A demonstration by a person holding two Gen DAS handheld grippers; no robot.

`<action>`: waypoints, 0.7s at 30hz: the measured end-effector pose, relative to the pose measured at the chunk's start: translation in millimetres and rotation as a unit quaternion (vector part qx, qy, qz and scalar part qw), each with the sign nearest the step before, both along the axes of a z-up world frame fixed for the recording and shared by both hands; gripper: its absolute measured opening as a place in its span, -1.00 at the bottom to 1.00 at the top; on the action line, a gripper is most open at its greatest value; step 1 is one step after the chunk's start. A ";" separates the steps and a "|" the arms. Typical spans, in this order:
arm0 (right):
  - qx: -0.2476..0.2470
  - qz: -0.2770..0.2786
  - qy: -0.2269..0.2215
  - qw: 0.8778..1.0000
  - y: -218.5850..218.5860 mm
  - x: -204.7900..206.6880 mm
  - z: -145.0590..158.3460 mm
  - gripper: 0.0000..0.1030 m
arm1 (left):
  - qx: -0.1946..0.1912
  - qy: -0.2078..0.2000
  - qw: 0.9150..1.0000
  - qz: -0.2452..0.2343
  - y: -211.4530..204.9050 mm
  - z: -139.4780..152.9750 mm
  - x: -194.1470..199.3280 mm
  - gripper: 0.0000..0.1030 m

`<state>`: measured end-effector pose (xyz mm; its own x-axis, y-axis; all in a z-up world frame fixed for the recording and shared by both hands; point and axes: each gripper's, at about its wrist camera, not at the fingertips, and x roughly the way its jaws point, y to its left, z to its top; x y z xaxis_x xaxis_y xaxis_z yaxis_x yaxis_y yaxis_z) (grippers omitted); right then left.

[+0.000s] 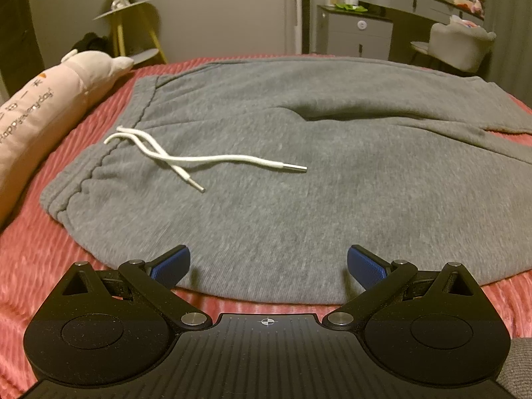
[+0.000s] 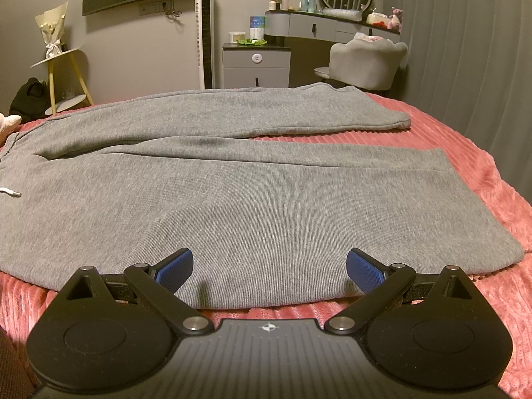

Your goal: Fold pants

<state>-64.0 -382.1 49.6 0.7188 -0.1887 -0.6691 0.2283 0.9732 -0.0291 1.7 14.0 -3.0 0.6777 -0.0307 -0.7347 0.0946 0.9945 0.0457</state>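
Note:
Grey sweatpants (image 1: pixel 282 153) lie flat on a pink bedspread (image 1: pixel 50 266), waistband to the left, legs running right. A white drawstring (image 1: pixel 186 156) lies loose on the front below the waistband. My left gripper (image 1: pixel 268 267) is open and empty, its blue pads just over the near edge of the pants by the waist. In the right wrist view the two legs (image 2: pixel 266 193) lie side by side, the far leg (image 2: pixel 266 113) slightly apart. My right gripper (image 2: pixel 269 269) is open and empty over the near leg's edge.
A long pink plush pillow (image 1: pixel 40 109) lies on the bed left of the waistband. Beyond the bed stand a yellow side table (image 2: pixel 63 66), a grey cabinet (image 2: pixel 256 66), a vanity desk (image 2: pixel 332 26) and a padded chair (image 2: pixel 365 63).

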 end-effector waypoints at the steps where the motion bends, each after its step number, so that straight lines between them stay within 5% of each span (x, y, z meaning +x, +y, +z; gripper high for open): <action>1: 0.000 0.000 0.000 1.000 0.0 0.0 0.0 0.92 | -0.001 0.000 1.000 0.001 0.3 -0.1 -0.1 1.00; 21: 0.008 -0.003 0.002 1.000 -2.7 1.5 -2.1 0.92 | -0.007 0.004 1.000 0.010 3.6 0.2 0.2 1.00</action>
<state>-62.5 -384.8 47.5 0.7149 -0.1818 -0.6752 0.2337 0.9722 -0.0144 1.9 17.6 -2.8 0.6724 -0.0282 -0.7397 0.0756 0.9967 0.0306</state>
